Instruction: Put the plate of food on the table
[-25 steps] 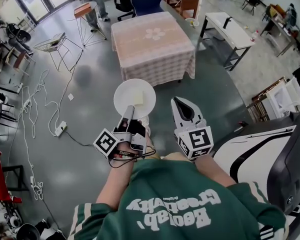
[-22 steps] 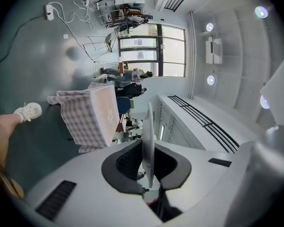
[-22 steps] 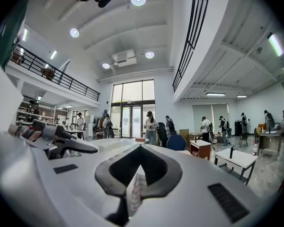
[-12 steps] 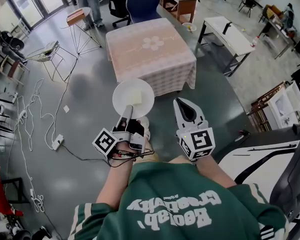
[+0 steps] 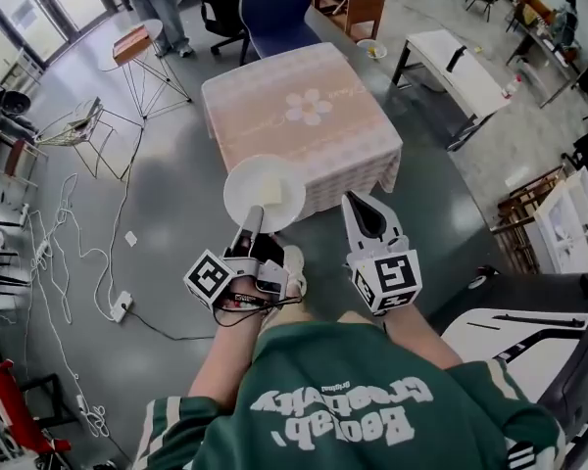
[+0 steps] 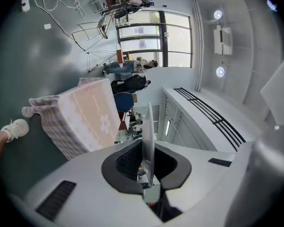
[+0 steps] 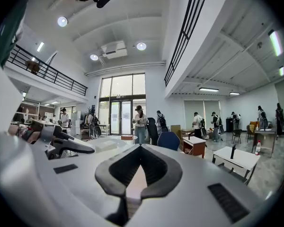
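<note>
Grey hall floor, plate (image 5: 264, 194) of food (image 5: 271, 190) nearing the clothed table (image 5: 304, 116).
Head view: left gripper (image 5: 252, 225) carries the plate level by the table's near edge. Left gripper view: jaws clamped on the plate's rim. Right gripper view: right gripper (image 7: 139, 148) closed, empty. Best keep it level and set it well inside that edge.

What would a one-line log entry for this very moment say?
stage: carrying | left gripper: jaws shut on plate rim | right gripper: jaws shut, empty | table: ahead, plate not yet on it
</note>
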Available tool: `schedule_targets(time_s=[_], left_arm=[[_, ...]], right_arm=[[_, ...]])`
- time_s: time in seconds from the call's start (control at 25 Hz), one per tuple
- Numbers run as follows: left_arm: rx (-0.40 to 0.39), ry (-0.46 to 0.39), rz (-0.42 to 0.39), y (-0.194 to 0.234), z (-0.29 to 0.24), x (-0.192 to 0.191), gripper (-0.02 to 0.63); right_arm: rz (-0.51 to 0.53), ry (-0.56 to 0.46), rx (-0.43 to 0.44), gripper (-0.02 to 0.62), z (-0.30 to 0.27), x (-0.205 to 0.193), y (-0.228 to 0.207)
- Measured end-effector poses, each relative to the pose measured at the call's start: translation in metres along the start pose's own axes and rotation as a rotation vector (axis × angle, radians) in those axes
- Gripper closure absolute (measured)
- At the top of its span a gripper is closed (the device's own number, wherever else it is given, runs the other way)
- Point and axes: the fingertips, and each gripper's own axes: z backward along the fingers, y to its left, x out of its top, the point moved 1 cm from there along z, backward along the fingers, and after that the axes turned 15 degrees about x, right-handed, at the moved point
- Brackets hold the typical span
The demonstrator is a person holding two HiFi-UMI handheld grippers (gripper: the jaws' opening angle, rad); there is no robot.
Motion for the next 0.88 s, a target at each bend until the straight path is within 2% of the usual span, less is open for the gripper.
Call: schedule_targets(time_s=[0.44, 0.88], left_arm=[[0.039, 0.04, -0.027, -0.025, -0.093, 0.069, 0.577], [0.023, 0.082, -0.038, -0.043, -0.168, 0.122, 0.577]], right_arm=[[-0.028, 0.053, -0.047, 0.58, -0.096, 0.014, -0.049], [-0.034, 0.06, -0.076, 0.58, -0.172, 0.021, -0.083]])
